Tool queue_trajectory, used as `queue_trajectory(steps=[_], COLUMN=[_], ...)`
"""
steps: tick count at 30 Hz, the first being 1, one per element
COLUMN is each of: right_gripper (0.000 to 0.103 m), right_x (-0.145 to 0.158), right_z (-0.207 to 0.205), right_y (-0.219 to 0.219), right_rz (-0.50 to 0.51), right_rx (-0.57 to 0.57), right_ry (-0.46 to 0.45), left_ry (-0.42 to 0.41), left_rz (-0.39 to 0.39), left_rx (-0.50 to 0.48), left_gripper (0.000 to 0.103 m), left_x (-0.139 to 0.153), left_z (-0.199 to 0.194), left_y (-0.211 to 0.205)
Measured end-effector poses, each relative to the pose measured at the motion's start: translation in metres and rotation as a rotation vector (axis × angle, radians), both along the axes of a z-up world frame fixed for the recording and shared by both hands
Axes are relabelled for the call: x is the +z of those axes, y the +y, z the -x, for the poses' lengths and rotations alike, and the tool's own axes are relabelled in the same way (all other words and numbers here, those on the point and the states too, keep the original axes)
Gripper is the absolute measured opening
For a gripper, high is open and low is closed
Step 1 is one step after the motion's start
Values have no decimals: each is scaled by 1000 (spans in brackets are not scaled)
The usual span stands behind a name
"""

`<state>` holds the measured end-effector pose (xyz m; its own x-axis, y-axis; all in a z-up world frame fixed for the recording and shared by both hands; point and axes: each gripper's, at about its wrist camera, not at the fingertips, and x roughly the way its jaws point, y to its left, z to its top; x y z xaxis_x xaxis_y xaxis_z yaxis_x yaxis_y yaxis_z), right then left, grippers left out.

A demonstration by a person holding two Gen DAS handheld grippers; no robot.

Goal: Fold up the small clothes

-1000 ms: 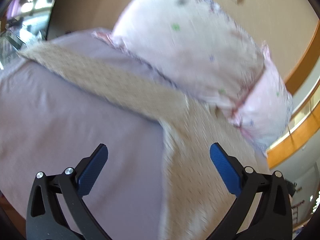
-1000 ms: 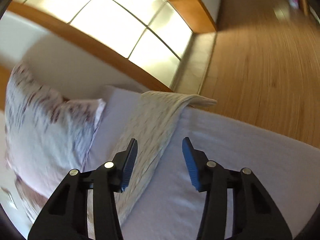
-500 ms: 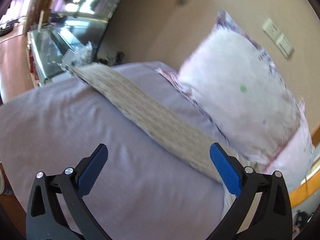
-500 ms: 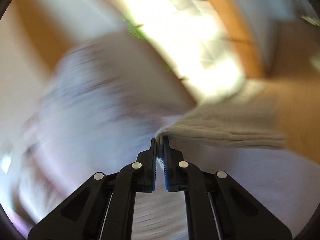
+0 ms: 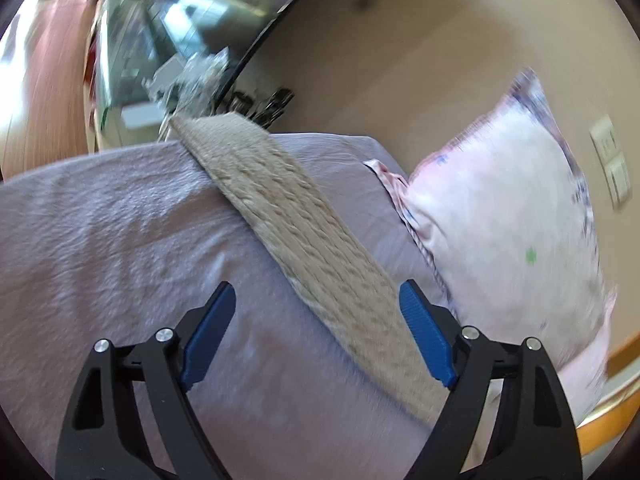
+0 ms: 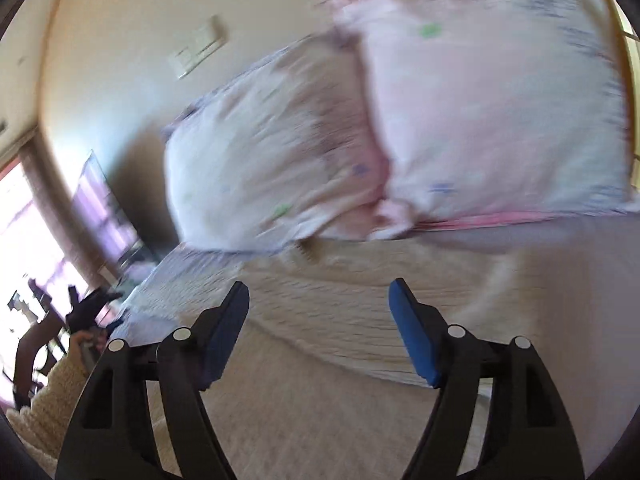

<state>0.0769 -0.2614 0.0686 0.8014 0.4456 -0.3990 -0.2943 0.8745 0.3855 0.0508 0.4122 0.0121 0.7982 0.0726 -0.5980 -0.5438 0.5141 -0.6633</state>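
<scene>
A beige knitted cloth (image 5: 296, 220) lies as a long folded strip across the lavender bed sheet (image 5: 100, 240), running from the far edge toward my right finger. My left gripper (image 5: 318, 336) is open and empty just above it. In the right wrist view the same beige cloth (image 6: 332, 304) spreads wide under my right gripper (image 6: 320, 328), which is open and empty. The view is blurred by motion.
Two pink patterned pillows (image 6: 400, 120) lean against the beige wall at the head of the bed; one shows in the left wrist view (image 5: 512, 220). A glass-fronted cabinet (image 5: 168, 40) stands beyond the bed. A person's knit sleeve (image 6: 48, 396) is at lower left.
My right gripper was shut on the cloth's edge half a second ago; now it is open and has swung toward the pillows. The left gripper stayed open and turned along the strip.
</scene>
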Motion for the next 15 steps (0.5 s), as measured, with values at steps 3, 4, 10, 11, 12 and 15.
queue_trajectory(steps=[3, 4, 10, 11, 12, 15], right_gripper=[80, 80, 82, 82, 82, 82], right_x=[-9, -9, -26, -29, -33, -35], right_z=[14, 11, 15, 17, 18, 22], right_y=[-42, -51, -77, -78, -80, -86], right_rz=[-29, -37, -83, -84, -84, -80], right_rx=[-120, -143, -219, -220, -224, -237], right_ry=[24, 33, 63, 64, 67, 70], left_ry=[-21, -20, 0, 4, -2, -76], left_rz=[61, 73, 163, 182, 184, 78], left_rx=[35, 45, 68, 69, 73, -62], left_gripper=[72, 71, 22, 7, 7, 6], left_x=[-6, -7, -20, -22, -20, 19], left_z=[-5, -8, -28, -32, -35, -57], left_y=[17, 22, 47, 49, 45, 4])
